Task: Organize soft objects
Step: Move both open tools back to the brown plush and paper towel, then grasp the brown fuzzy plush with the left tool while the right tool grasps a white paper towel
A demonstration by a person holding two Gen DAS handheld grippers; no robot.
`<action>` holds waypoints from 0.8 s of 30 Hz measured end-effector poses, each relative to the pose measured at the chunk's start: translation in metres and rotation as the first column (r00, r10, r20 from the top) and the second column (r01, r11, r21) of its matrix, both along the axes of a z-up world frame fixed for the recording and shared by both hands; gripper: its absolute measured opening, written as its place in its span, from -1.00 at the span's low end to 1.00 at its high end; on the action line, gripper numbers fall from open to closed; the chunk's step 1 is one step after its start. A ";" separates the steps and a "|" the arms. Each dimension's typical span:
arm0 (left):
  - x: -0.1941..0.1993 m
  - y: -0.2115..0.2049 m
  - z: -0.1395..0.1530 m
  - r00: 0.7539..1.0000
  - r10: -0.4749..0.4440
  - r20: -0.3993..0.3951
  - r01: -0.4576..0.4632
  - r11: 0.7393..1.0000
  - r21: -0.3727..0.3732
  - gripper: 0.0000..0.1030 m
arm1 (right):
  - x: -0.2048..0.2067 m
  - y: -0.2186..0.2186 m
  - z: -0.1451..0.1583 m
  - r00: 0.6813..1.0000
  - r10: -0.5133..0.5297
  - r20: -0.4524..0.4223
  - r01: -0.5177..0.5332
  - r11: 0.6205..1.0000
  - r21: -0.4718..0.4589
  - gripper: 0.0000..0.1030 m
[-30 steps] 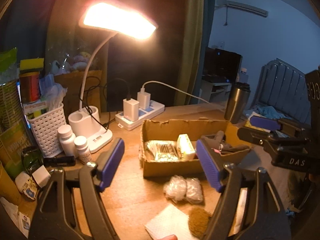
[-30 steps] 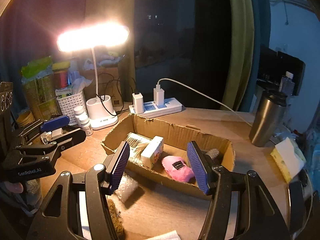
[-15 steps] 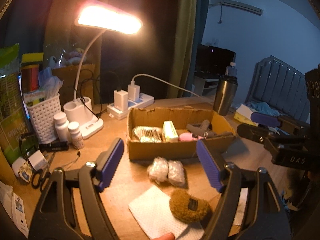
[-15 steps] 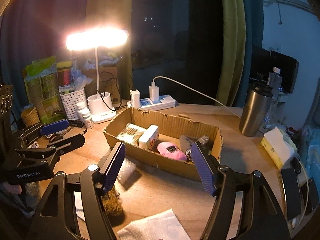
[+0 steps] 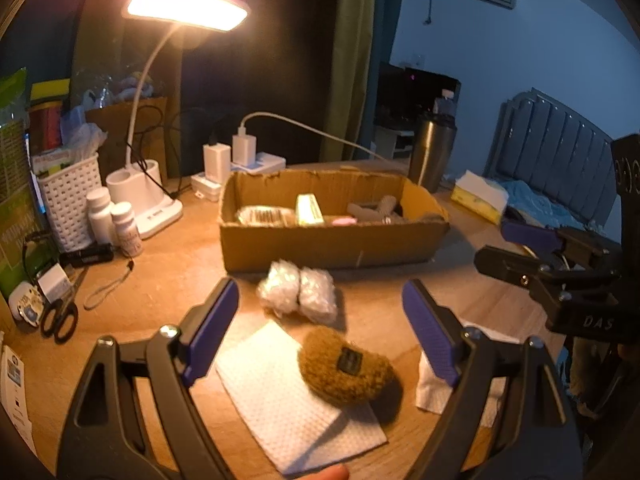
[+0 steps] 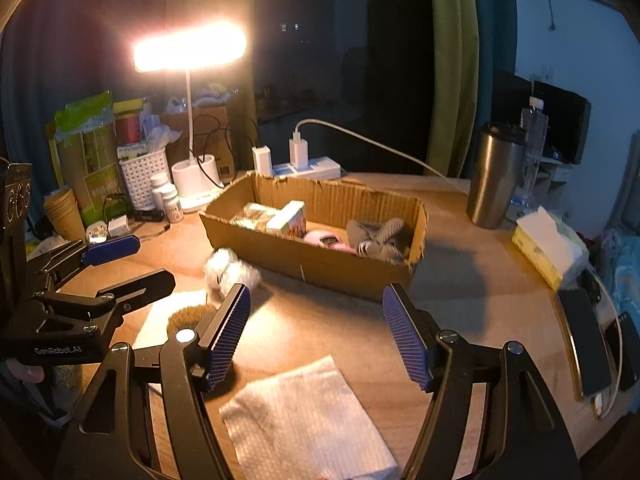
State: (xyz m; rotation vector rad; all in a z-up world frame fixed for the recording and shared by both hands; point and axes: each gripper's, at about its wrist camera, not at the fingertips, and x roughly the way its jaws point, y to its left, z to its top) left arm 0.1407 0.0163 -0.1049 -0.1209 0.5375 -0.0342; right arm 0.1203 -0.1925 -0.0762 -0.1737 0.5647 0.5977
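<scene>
Both tongs, left tongs (image 5: 320,332) and right tongs (image 6: 316,336), gape empty; I'd straddle the brown plush (image 5: 346,366) squarely, squeezing gently before lifting to the box (image 5: 332,246).

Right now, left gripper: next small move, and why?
Probably ease the left gripper down around the brown plush toy. Its jaws, just opening, stand wide and empty, the toy lies on a white napkin outside the cardboard box, which already holds other soft things.
</scene>
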 end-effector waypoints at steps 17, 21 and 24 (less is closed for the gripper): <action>0.007 -0.027 -0.035 0.993 -0.040 -0.111 0.045 0.998 0.049 0.65 | -0.010 -0.012 -0.052 0.991 0.009 -0.134 -0.014 0.999 -0.032 0.40; 0.013 -0.028 -0.042 0.988 -0.035 -0.148 0.044 0.997 0.057 0.65 | -0.011 -0.004 -0.062 0.986 0.029 -0.166 -0.037 0.998 -0.049 0.40; 0.016 -0.030 -0.044 0.985 -0.037 -0.166 0.049 0.997 0.065 0.65 | -0.009 0.001 -0.070 0.981 0.032 -0.190 -0.048 0.996 -0.079 0.40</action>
